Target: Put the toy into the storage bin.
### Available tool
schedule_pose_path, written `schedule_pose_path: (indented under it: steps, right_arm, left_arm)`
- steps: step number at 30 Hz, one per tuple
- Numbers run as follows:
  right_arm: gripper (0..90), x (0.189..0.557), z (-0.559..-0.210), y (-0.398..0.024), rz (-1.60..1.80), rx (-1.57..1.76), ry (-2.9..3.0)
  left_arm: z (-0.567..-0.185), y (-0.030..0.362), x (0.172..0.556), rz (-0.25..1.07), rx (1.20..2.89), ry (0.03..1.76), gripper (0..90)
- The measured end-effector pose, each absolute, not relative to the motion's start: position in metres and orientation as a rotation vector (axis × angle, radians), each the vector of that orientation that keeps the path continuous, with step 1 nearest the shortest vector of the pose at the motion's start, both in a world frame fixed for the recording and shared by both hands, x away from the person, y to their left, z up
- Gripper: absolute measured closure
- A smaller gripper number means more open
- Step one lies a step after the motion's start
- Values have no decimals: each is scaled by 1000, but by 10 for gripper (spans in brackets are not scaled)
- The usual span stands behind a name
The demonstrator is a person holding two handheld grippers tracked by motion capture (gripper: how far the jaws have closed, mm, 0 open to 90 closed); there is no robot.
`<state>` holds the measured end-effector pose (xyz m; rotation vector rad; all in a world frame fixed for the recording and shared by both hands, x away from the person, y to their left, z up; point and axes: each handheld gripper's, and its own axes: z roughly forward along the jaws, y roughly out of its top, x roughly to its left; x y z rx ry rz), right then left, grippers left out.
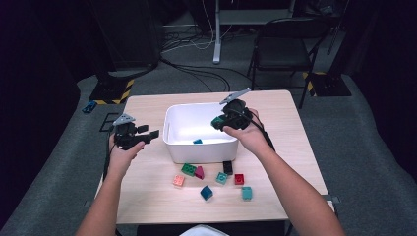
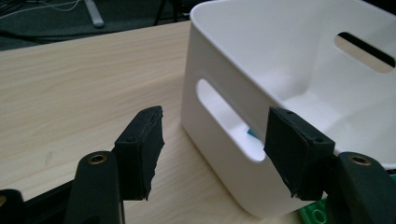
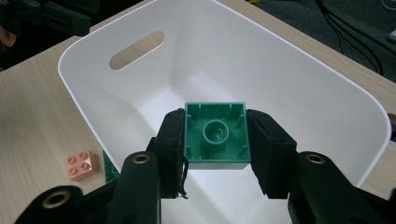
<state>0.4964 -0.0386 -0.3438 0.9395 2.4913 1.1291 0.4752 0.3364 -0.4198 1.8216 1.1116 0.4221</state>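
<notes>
Right tongs (image 3: 215,154) pinch a green square plastic building brick (image 3: 216,135) between both black pads, hollow underside facing the right gripper view's camera, central tube visible. Brick is held above the open interior of the white rectangular plastic bin (image 3: 303,84), inside its rim line as seen from that view. In the high view the right tongs (image 1: 220,123) sit over the bin's right half, hand behind them at the near right wall, and the held brick (image 1: 217,121) shows as a dark green patch at the tips.

Left tongs (image 2: 212,144) stand spread, nothing between the pads. They point at the bin's short left wall, with its slot handle (image 2: 224,121) just ahead of the gap. Whether the right-hand pad touches that wall cannot be told. In the high view the left tongs (image 1: 153,133) hover over the bench (image 1: 147,196), just beside the bin's left wall (image 1: 167,132).

Bin contents: one small teal brick (image 1: 197,141) on the floor of the bin near the front wall; a blue sliver of it shows through the slot in the left gripper view.

Loose pieces on the pale wooden bench in front of the bin:
- salmon-pink square brick (image 1: 178,180)
- green flat brick (image 1: 188,169), touching a magenta wedge piece (image 1: 199,172)
- black brick (image 1: 227,167), just beside the bin's front wall
- small teal brick with studs (image 1: 222,178)
- red square brick (image 1: 239,179)
- dark blue-teal block (image 1: 206,192)
- light teal block (image 1: 246,192)
</notes>
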Motion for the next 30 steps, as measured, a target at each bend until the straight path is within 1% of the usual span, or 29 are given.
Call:
schedule_pose_path:
  steps: [5,13,17,25,30]
  right_arm:
    - [585,502,-348,-28,1126,904,2500]
    - [585,507,-353,-17,1113,888,2514]
    - [585,512,-356,-8,1100,886,2529]
    - [585,521,-361,6,1071,881,2549]
    - [584,523,-365,12,1069,874,2559]
  left_arm:
    - [-435,342,480,433,1827,1145,372]
    - [-446,347,483,432,1827,1186,374]
    - [-448,346,484,413,1826,1190,376]
    - [-447,344,482,455,1839,1199,381]
    - [-451,352,476,481,1861,1195,381]
